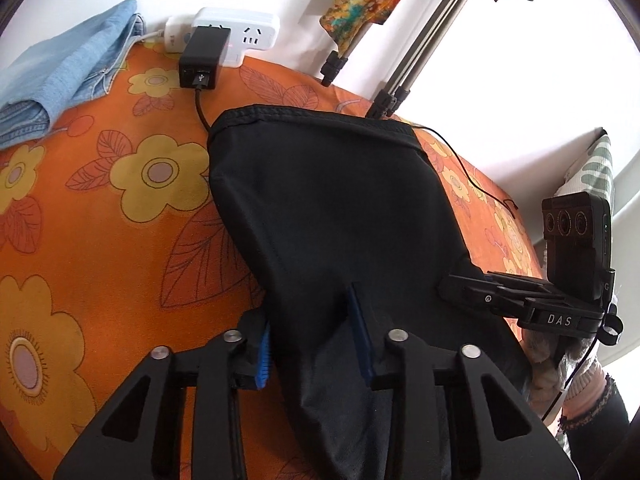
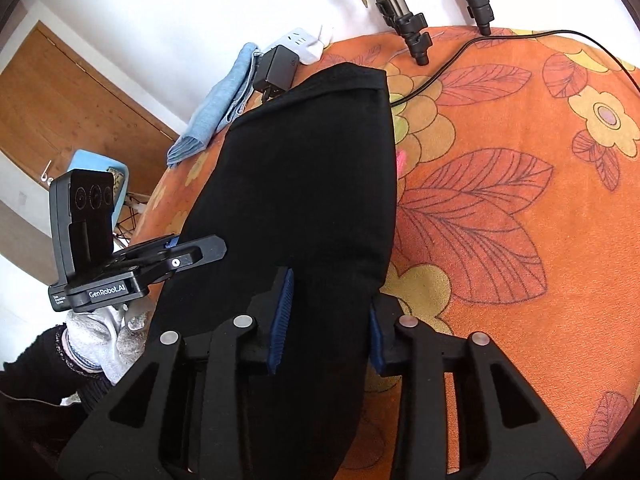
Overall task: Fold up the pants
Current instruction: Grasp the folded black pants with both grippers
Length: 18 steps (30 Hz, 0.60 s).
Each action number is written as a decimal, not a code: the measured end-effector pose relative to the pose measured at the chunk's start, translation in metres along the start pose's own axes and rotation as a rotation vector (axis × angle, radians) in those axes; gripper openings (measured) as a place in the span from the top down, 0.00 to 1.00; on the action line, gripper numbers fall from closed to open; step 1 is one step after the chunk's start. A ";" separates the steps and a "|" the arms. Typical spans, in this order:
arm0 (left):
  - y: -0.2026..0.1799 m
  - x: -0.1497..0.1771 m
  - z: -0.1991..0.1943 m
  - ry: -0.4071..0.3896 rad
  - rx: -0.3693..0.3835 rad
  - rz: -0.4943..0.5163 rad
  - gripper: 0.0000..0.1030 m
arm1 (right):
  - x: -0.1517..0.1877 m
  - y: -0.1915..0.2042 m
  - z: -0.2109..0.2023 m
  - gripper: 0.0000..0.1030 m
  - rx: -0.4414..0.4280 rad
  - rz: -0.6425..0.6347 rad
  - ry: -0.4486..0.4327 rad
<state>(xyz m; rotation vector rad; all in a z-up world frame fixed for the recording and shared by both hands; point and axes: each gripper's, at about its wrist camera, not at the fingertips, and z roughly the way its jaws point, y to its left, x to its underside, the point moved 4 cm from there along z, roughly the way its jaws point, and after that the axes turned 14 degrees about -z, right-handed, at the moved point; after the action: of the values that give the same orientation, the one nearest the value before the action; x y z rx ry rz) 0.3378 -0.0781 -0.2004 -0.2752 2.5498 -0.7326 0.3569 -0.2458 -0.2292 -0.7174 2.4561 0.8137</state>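
Black pants lie on the orange flowered sheet, waistband at the far end. They also show in the right wrist view. My left gripper has its blue-padded jaws on either side of a thick bunch of the black cloth at the near left edge. My right gripper holds the near right edge of the pants the same way. Each gripper shows in the other's view: the right one at the pants' right edge, the left one at their left edge.
Folded light blue jeans lie at the far left. A white power strip with a black adapter and cable sits at the back. Tripod legs stand on the sheet behind the pants. A thin black cable crosses the sheet.
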 end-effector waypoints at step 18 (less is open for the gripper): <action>-0.013 -0.004 -0.052 -0.115 0.000 0.093 0.93 | -0.012 0.061 -0.026 0.92 0.138 -0.061 -0.056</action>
<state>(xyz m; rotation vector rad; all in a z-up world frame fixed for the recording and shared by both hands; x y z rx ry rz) 0.3171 -0.0643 -0.1529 -0.1920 2.4364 -0.6630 0.3231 -0.2163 -0.1787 -0.7052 2.4004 0.6264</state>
